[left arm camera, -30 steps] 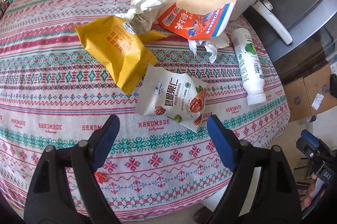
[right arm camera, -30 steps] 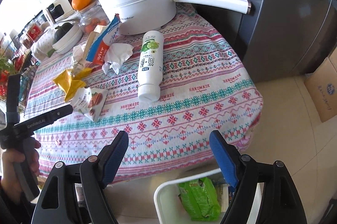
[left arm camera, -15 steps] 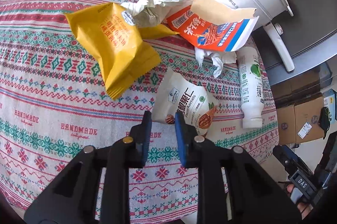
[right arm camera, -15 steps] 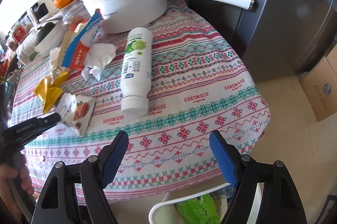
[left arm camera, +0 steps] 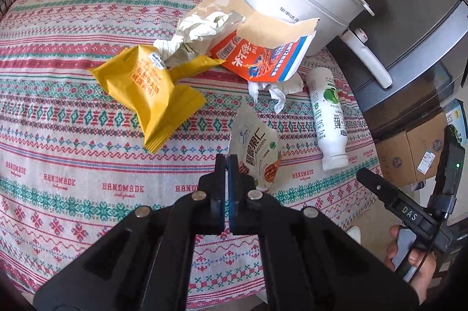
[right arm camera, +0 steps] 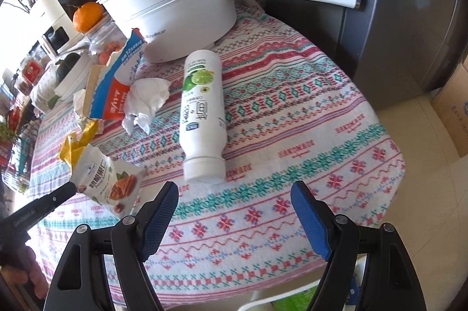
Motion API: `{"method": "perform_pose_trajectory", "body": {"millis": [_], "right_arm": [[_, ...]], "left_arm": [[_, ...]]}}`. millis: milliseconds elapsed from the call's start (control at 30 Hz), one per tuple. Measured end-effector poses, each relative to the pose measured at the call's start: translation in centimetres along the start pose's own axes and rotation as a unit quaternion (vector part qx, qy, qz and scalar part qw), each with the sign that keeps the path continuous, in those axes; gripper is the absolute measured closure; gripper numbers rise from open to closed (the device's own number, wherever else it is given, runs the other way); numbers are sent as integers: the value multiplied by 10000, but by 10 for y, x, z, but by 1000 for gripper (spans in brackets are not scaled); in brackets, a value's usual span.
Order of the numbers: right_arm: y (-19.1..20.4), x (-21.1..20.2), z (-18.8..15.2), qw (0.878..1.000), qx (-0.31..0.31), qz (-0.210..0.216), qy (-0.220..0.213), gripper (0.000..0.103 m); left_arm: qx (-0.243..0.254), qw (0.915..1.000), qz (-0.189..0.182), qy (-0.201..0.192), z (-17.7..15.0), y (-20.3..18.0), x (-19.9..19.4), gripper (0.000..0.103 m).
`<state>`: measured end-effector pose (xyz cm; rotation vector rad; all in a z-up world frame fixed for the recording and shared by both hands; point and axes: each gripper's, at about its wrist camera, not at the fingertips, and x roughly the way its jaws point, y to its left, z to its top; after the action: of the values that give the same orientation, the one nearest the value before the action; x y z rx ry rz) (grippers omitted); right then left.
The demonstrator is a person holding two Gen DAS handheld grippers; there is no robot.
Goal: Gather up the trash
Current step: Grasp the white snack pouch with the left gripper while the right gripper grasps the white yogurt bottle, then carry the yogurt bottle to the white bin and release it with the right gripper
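While the left gripper [left arm camera: 226, 161] is clenched on the near corner of the nut packet [left arm camera: 257, 153], the packet stands tilted up off the tablecloth [left arm camera: 73, 153], rising toward 1 o'clock from the closed jaws in the left wrist view. In the right wrist view the same packet [right arm camera: 108, 182] hangs at the tip of the left tool at 9 o'clock, clear of the other litter.

The right gripper [right arm camera: 234, 208] is released, jaws wide and nothing between them. Directly ahead of it, at 12 o'clock and near, lies the white bottle [right arm camera: 201, 118] on its side. Its long axis runs almost straight away from the tool, cap end nearest, base toward the white pot [right arm camera: 175, 15]. Judgement: the right hand is plainly the nearer one for this item, and the jaws, which close side to side, already stand across the bottle's width, so an advance along the axis should seat it.

Remaining trash sits at 10 to 11 o'clock of the right tool: crumpled tissue [right arm camera: 146, 103], torn red-and-blue carton [right arm camera: 117, 88], yellow wrapper [left arm camera: 146, 94]. A white bin rim [right arm camera: 280, 302] shows below the table edge at 6 o'clock. Collection appears at an early stage.
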<state>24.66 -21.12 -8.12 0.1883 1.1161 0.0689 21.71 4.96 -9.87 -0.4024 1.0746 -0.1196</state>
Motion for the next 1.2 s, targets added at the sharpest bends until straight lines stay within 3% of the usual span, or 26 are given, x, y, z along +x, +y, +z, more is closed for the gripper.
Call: {"method": "perform_pose_trajectory", "body": {"millis": [300,400,500,567,1067,1200], "right_arm": [[16,32,1,9996,101,254,54,23],[18,39,0,9996,11,278,0,28],[21,47,-1,9992,-49,398,23,44],[22,48,-1,9987,-69,497,9,62],[11,-34,-1,9950,-686,465,-557,63],[6,-53,-8,9945,-757,522,-498,63]], "left_arm": [[662,9963,46,-555,-7,-18,-48,102],[811,9948,54,-621,-11,-22,-56,102],[871,9943,30,-608,-15,-23,-58,102],[892,9942,25,-604,-16,-23,-60,102],[1289,9873,-40,-927,-30,-41,-87,102],[1430,9853,-44,-937,-37,-47,-89,102]]}}
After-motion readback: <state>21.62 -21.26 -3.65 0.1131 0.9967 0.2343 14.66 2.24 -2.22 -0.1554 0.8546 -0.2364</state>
